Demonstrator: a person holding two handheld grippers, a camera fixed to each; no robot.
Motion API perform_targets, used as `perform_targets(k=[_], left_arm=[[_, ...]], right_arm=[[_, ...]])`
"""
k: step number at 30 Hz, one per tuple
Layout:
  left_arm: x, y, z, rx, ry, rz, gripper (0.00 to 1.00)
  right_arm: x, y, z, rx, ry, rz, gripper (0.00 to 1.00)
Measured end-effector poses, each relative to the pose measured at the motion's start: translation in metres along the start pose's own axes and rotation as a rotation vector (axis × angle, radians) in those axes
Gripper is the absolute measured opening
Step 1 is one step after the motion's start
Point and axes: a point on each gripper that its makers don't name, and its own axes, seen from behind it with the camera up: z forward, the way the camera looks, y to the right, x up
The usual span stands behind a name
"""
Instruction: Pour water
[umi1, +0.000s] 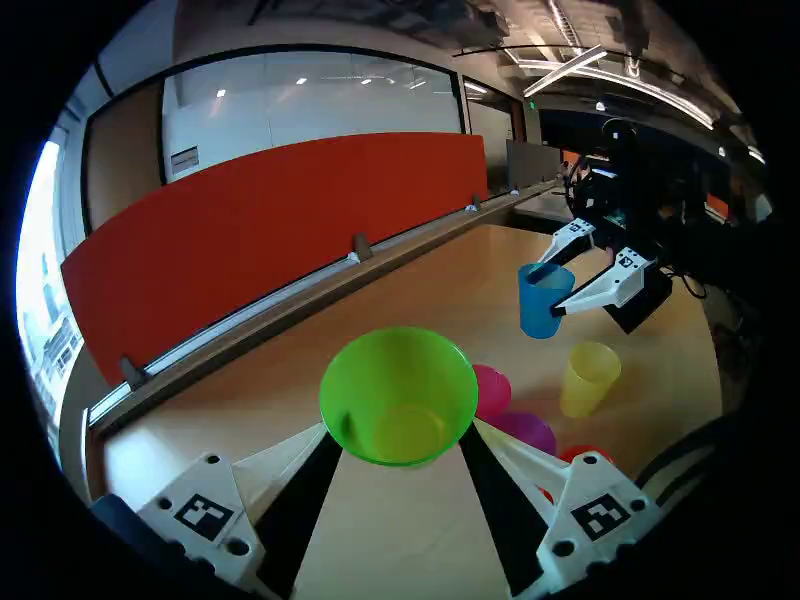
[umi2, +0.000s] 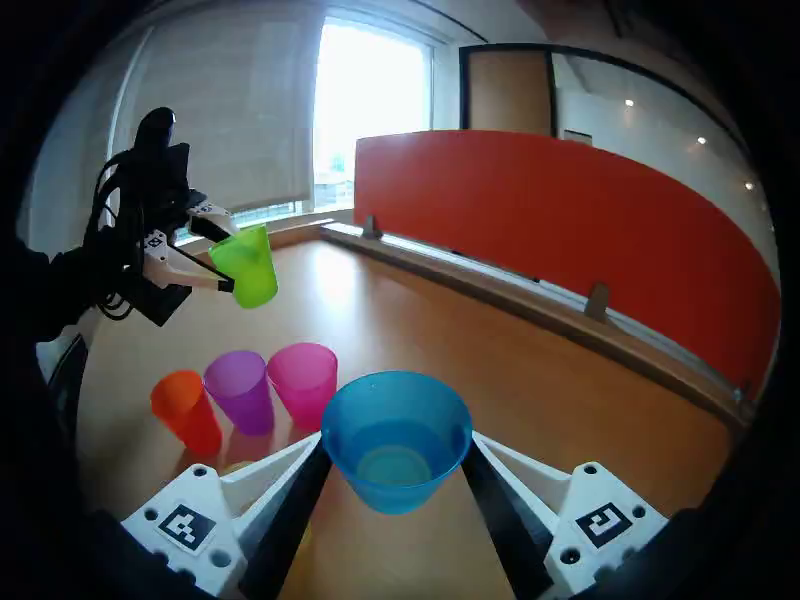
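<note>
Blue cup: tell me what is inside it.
The blue cup, held by the right tool, shows a smooth blue wall and a pale disc at its bottom, perhaps shallow water; I cannot be sure. The table beneath it is covered.
</note>
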Motion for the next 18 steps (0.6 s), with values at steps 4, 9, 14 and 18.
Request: perform_targets(k=[4, 9, 14, 18], left_arm=[[0.007, 0.003, -0.006, 0.008, 0.02, -0.002, 0.8], [0.016, 0.004, -0.014, 0.019, 0.059, -0.014, 0.8], [0.024, 0.007, -0.023, 0.02, 0.1, -0.027, 0.8], [0.031, 0.01, -0.031, 0.024, 0.13, -0.034, 0.8]], right_arm=[[0.013, -0.003, -0.009, -0.003, 0.03, 0.001, 0.89], [0.025, -0.007, -0.017, -0.009, 0.052, -0.006, 0.89], [0.034, -0.012, -0.023, -0.011, 0.067, -0.014, 0.89], [0.039, -0.016, -0.028, -0.011, 0.075, -0.018, 0.89]])
